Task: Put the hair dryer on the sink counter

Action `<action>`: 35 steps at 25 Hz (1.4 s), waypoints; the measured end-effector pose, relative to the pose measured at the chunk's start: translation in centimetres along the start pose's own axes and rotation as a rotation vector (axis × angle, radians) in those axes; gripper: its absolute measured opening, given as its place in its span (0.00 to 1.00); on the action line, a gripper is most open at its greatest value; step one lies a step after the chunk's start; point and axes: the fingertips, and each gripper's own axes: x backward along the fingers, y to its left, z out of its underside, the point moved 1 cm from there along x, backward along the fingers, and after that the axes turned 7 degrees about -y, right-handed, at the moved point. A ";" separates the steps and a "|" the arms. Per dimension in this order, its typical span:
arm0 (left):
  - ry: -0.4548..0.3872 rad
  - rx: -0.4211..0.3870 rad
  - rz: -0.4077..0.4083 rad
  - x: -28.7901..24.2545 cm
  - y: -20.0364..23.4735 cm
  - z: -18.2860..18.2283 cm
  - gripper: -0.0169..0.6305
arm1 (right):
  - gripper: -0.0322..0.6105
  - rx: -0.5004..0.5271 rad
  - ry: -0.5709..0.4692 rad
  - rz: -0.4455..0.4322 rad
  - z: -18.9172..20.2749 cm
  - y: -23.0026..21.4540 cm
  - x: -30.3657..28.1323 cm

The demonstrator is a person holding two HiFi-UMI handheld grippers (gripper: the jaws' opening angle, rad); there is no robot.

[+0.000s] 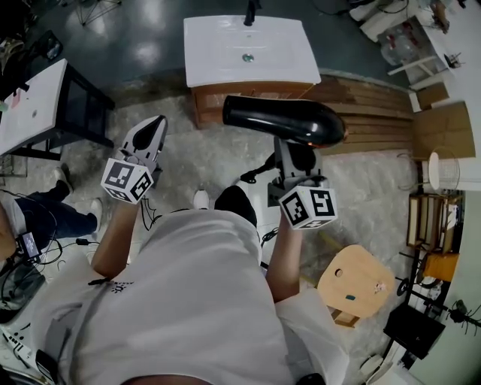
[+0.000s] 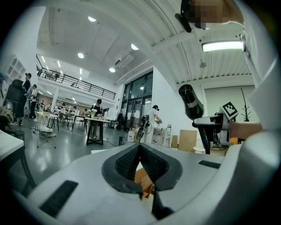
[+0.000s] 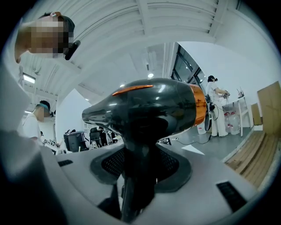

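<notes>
Head view: the glossy black hair dryer with an orange band is held in the air by the right tool, near but short of the white sink desk, so the placing is still to do.

Left gripper view: the left tool is closed on nothing.

Right gripper view: the right tool is clamped round the dryer's handle.

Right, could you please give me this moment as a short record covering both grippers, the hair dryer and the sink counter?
right gripper: shut on the hair dryer's handle, holding it up
left gripper: jaws together, nothing between them
hair dryer: black with an orange band, body roughly level, in the air
sink counter: white top with a basin and a dark faucet, on a wooden cabinet, ahead of the person
task state: dryer not yet on the counter
</notes>
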 end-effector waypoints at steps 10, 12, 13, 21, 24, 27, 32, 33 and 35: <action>0.015 -0.003 -0.016 -2.5 -2.3 1.1 0.03 | 0.33 -0.019 -0.009 -0.031 -0.8 -3.3 -0.1; 0.017 0.000 -0.026 -3.8 -3.3 1.5 0.03 | 0.33 -0.022 -0.008 -0.048 -1.2 -4.6 -0.2; 0.016 0.002 -0.029 -4.6 -3.9 1.6 0.03 | 0.33 -0.024 -0.002 -0.053 -1.4 -5.4 -0.1; 0.018 0.007 -0.048 -10.6 -9.2 2.2 0.03 | 0.33 -0.026 0.026 -0.095 -2.7 -12.4 -0.2; 0.018 0.006 -0.056 -12.7 -10.6 2.5 0.03 | 0.33 -0.024 0.036 -0.108 -3.1 -14.8 -0.5; 0.015 0.000 -0.064 -14.9 -11.7 2.7 0.03 | 0.33 -0.031 0.041 -0.120 -3.1 -17.1 -0.9; 0.015 -0.012 -0.070 -17.9 -14.0 2.7 0.03 | 0.33 -0.042 0.050 -0.142 -3.1 -20.5 -1.1; 0.016 -0.015 -0.071 -18.3 -14.4 2.7 0.03 | 0.33 -0.043 0.051 -0.149 -3.1 -21.0 -1.2; 0.020 -0.018 -0.075 -19.3 -15.2 2.8 0.03 | 0.33 -0.045 0.051 -0.166 -2.9 -22.1 -1.3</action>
